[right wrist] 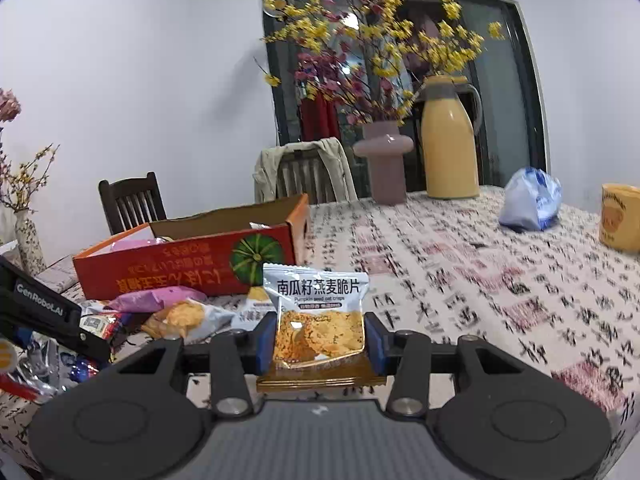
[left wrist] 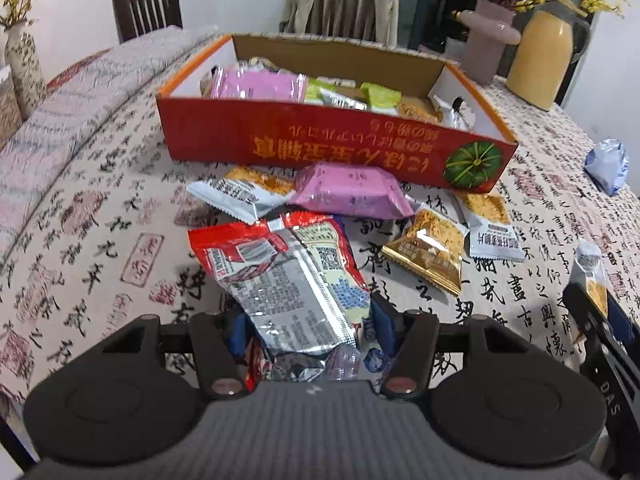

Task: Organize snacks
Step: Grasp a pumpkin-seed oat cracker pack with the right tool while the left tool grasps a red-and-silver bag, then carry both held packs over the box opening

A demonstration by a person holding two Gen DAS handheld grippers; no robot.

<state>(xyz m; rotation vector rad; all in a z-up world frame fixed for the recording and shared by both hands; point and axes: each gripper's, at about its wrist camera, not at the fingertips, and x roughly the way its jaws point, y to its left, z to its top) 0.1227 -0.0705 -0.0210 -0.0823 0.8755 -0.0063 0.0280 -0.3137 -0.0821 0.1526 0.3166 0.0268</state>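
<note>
My left gripper (left wrist: 310, 320) is shut on a red and silver snack packet (left wrist: 288, 280), whose blue pads press its lower sides. Beyond it stands the orange cardboard box (left wrist: 320, 140), open-topped and holding several packets, among them a pink one (left wrist: 256, 84). In front of the box lie a pink packet (left wrist: 352, 190) and white-and-gold crisp packets (left wrist: 428, 248). My right gripper (right wrist: 320, 344) is shut on a white-and-gold pumpkin seed crisp packet (right wrist: 316, 312), held upright above the tablecloth, right of the box (right wrist: 180, 268). That gripper and its packet (left wrist: 588, 276) show at the right edge of the left wrist view.
A yellow thermos jug (right wrist: 450, 140) and a pink vase (right wrist: 384, 164) with flowers stand at the table's far side. A blue-white bag (right wrist: 530, 200) and a yellow mug (right wrist: 622, 216) sit far right. Chairs (left wrist: 146, 2) stand behind the table; a patterned vase (left wrist: 24, 68) is far left.
</note>
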